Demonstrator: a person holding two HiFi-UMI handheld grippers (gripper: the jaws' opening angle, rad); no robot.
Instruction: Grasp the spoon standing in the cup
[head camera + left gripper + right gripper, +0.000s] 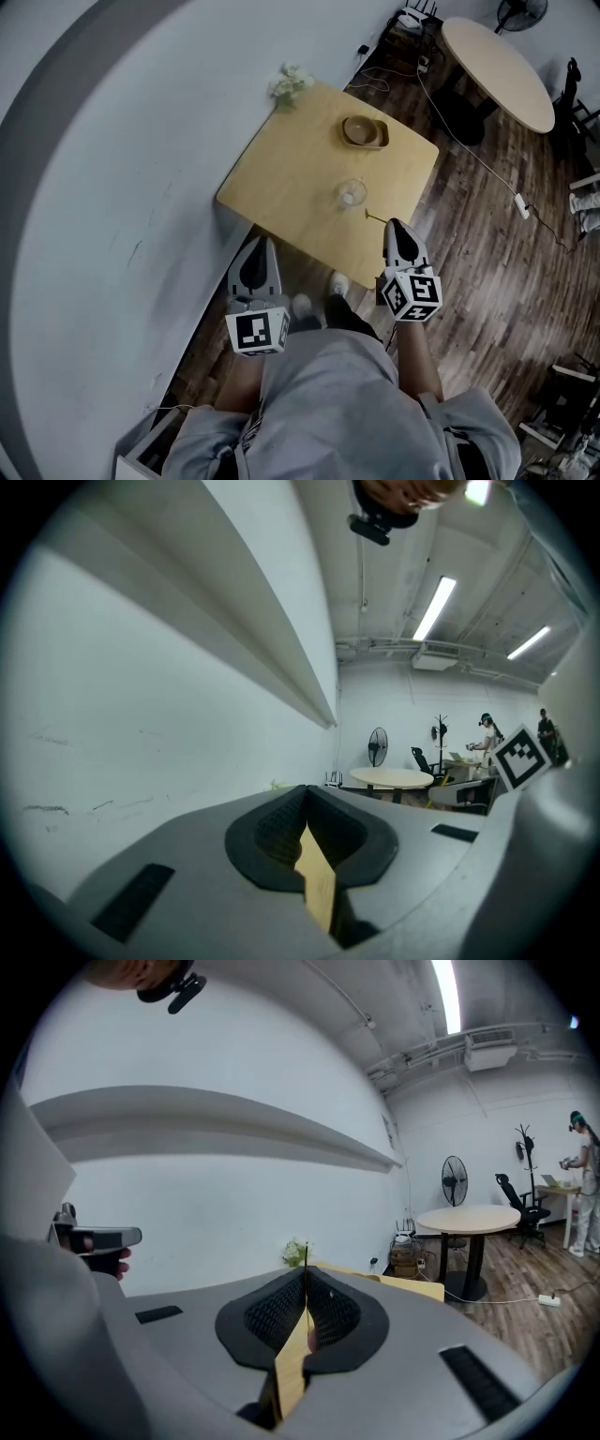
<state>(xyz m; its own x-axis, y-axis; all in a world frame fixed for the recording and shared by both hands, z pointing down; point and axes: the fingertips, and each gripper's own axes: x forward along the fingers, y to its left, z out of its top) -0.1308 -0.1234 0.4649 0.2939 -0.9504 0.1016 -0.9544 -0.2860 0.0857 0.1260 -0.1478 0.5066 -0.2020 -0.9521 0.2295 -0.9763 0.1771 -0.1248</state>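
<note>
A clear glass cup (351, 194) stands near the front of the square wooden table (281, 187). My right gripper (395, 225) hovers at the table's front right edge, just right of the cup. Its jaws are shut on a thin spoon (374, 217) that sticks out from the tips toward the cup, outside the glass. In the right gripper view the spoon (306, 1254) shows as a thin line rising from the closed jaws of the right gripper (305, 1277). My left gripper (261, 244) hangs off the table's near left edge, shut and empty; its jaws meet in its own view (305, 799).
A tan bowl (365, 131) sits at the back of the table, and a small bunch of white flowers (291, 82) at its far corner by the white wall. A round table (497, 56), a fan (521, 11) and a floor cable with a power strip (521, 206) lie to the right.
</note>
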